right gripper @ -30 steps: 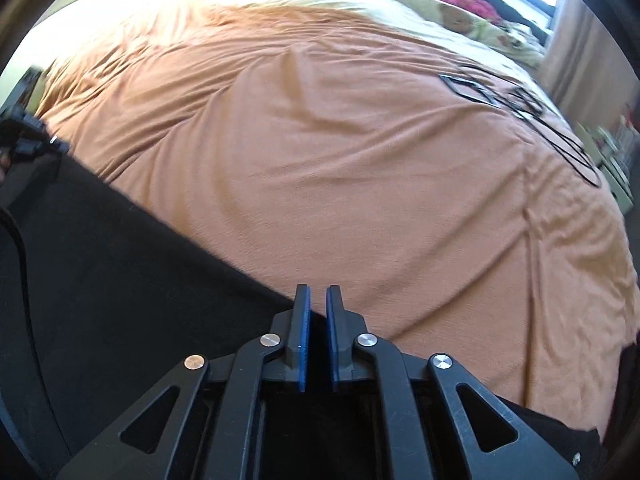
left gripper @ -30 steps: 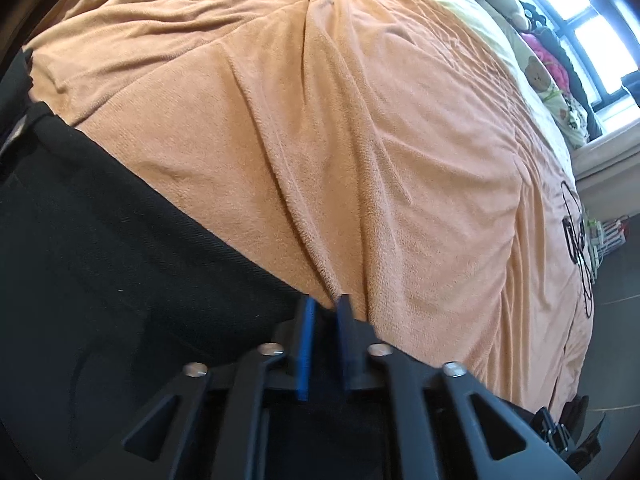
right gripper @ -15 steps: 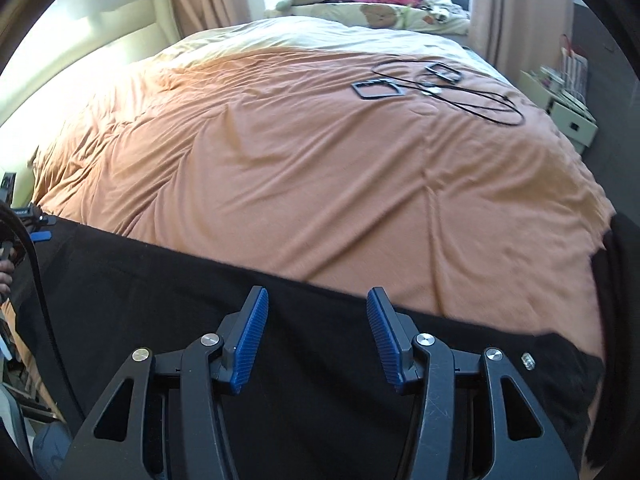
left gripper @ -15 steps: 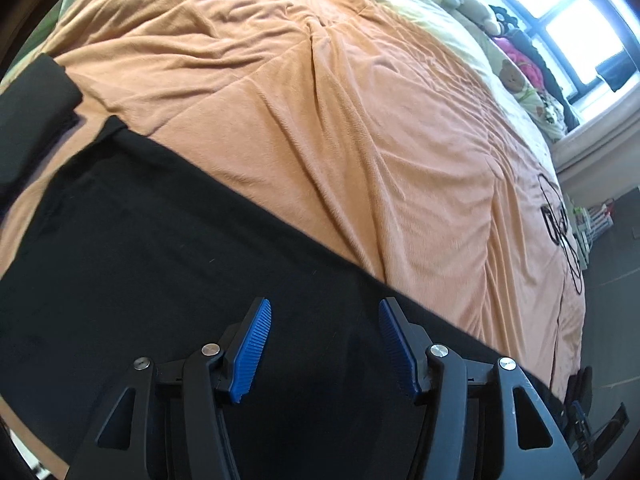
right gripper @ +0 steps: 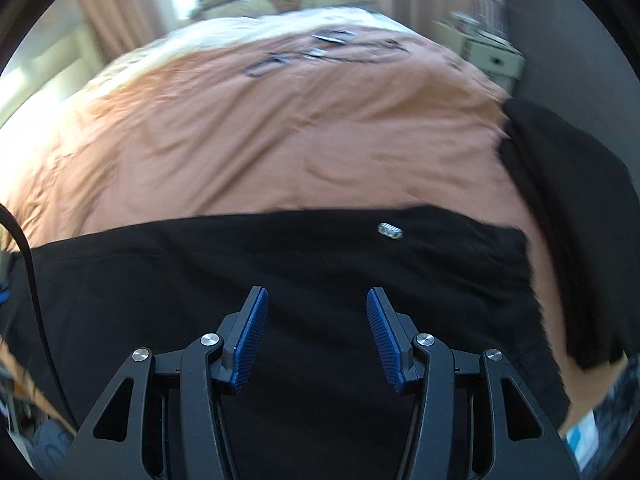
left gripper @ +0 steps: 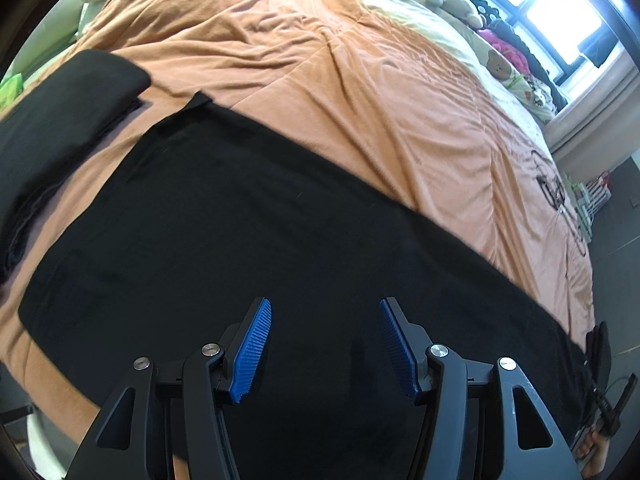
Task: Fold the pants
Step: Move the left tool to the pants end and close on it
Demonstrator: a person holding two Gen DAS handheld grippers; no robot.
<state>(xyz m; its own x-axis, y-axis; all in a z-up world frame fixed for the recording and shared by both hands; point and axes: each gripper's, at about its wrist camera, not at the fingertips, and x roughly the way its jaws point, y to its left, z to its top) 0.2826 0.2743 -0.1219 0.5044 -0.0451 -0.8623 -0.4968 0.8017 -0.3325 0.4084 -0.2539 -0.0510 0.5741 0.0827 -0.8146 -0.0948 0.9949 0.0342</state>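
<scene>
Black pants (left gripper: 256, 232) lie spread flat across the near edge of a bed with an orange blanket (left gripper: 360, 92). My left gripper (left gripper: 325, 308) is open and empty, hovering above the pants. In the right wrist view the same pants (right gripper: 280, 264) lie flat, with a small silver button (right gripper: 390, 231) near the far edge. My right gripper (right gripper: 317, 298) is open and empty above them. This view is motion-blurred.
A folded black garment (left gripper: 60, 108) lies at the left of the pants; another dark garment (right gripper: 572, 220) lies at the right. Black cables (right gripper: 320, 50) lie on the far blanket. Plush toys and clothes (left gripper: 500, 40) sit by the window. A white nightstand (right gripper: 492, 56) stands beside the bed.
Both grippers, shut on the pants' edge one second ago, have opened and let go. Both have lifted and pulled back; the pants now lie flat on the blanket.
</scene>
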